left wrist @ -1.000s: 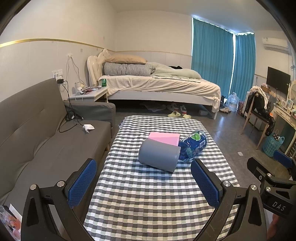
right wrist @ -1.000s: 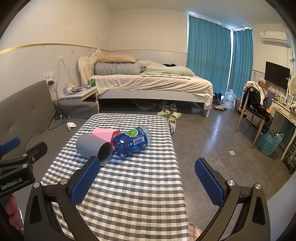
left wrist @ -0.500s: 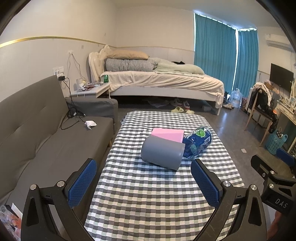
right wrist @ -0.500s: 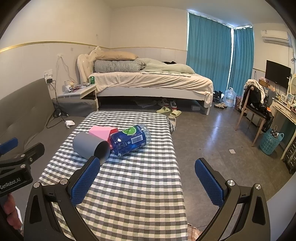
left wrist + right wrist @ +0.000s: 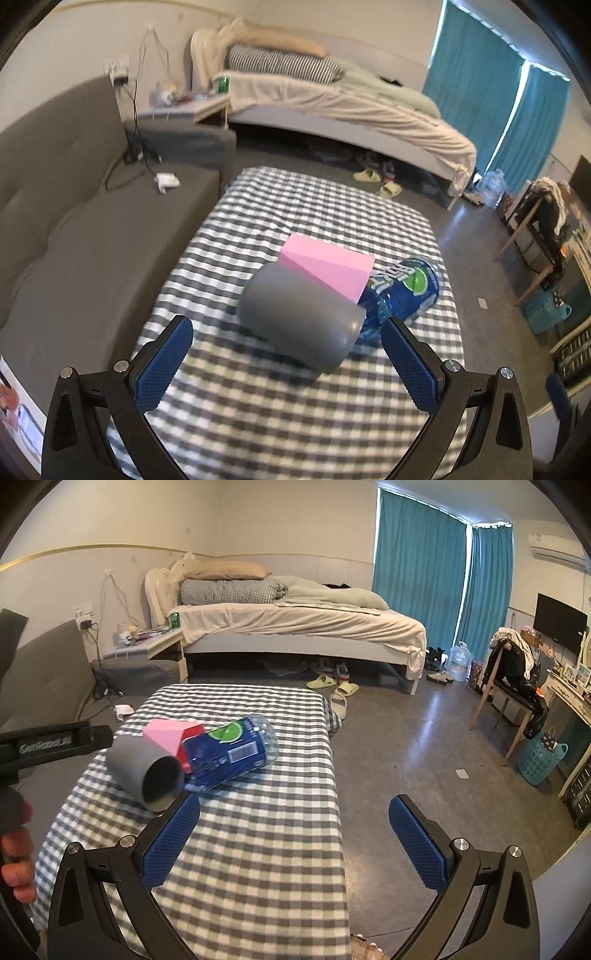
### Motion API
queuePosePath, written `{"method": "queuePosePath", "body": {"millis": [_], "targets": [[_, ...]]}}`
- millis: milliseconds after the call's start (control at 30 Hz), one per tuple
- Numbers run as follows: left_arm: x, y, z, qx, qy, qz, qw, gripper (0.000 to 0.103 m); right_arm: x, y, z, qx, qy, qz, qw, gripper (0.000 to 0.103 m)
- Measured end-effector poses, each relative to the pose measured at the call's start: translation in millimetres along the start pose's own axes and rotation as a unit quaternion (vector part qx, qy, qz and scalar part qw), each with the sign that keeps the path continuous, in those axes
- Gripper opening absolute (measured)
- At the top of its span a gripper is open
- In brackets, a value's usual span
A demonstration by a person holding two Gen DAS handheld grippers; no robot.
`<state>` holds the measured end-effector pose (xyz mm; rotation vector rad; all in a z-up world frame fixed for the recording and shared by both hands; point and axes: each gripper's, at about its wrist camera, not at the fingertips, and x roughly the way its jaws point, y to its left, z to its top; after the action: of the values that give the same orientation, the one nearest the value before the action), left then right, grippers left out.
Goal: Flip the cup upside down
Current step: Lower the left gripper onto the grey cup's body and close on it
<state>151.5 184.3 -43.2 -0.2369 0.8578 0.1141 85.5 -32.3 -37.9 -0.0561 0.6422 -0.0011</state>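
Note:
A grey cup (image 5: 301, 317) lies on its side on the checked table (image 5: 258, 413), its open mouth toward the near right; the mouth shows in the right wrist view (image 5: 147, 771). My left gripper (image 5: 288, 365) is open, just short of the cup, with the cup lying between the lines of its fingers. My right gripper (image 5: 295, 838) is open and empty over the table's right edge, its left finger (image 5: 170, 840) close below the cup's mouth. The left gripper's body (image 5: 48, 744) shows at the left of the right wrist view.
A pink block (image 5: 328, 267) and a blue-labelled bottle (image 5: 402, 295) on its side lie against the cup's far side. A grey sofa (image 5: 74, 229) runs along the table's left. A bed (image 5: 295, 624) stands behind, a chair (image 5: 513, 686) and basket (image 5: 541, 757) at the right.
The left gripper has moved forward and tipped down toward the cup, which now looms larger between its fingers. The right gripper has also come closer to the table. Both stay open.

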Motion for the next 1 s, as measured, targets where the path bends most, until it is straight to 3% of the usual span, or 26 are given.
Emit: {"method": "queuePosePath", "body": {"millis": [333, 500, 767, 900, 933, 1000], "targets": [[72.3, -10.4, 8.6, -0.036, 0.101, 0.001, 0.9942, 0.103, 51.1, -13.4, 6.9, 0.01, 0.042, -0.021, 0.999, 0.103], [92.8, -10.6, 7.5, -0.046, 0.14, -0.025, 0.9887, 0.103, 60.6, -17.8, 1.9, 0.016, 0.047, -0.019, 0.999, 0.103], [97.6, 0.4, 5.4, -0.035, 0.16, -0.082, 0.9831, 0.098, 61.3, 1.1, 5.0, -0.005, 0.045, -0.011, 0.999, 0.103], [89.9, 16.8, -0.9, -0.052, 0.176, -0.132, 0.9741, 0.086, 57.1, 8.5, 4.3, -0.008, 0.045, -0.007, 0.999, 0.103], [86.4, 20.3, -2.6, -0.049, 0.179, -0.14, 0.9726, 0.079, 55.7, 9.3, 3.9, -0.007, 0.043, -0.007, 0.999, 0.103], [80.6, 23.8, -7.0, -0.033, 0.19, -0.137, 0.9717, 0.053, 52.2, 11.2, 2.9, -0.006, 0.042, -0.006, 0.999, 0.103]]}}
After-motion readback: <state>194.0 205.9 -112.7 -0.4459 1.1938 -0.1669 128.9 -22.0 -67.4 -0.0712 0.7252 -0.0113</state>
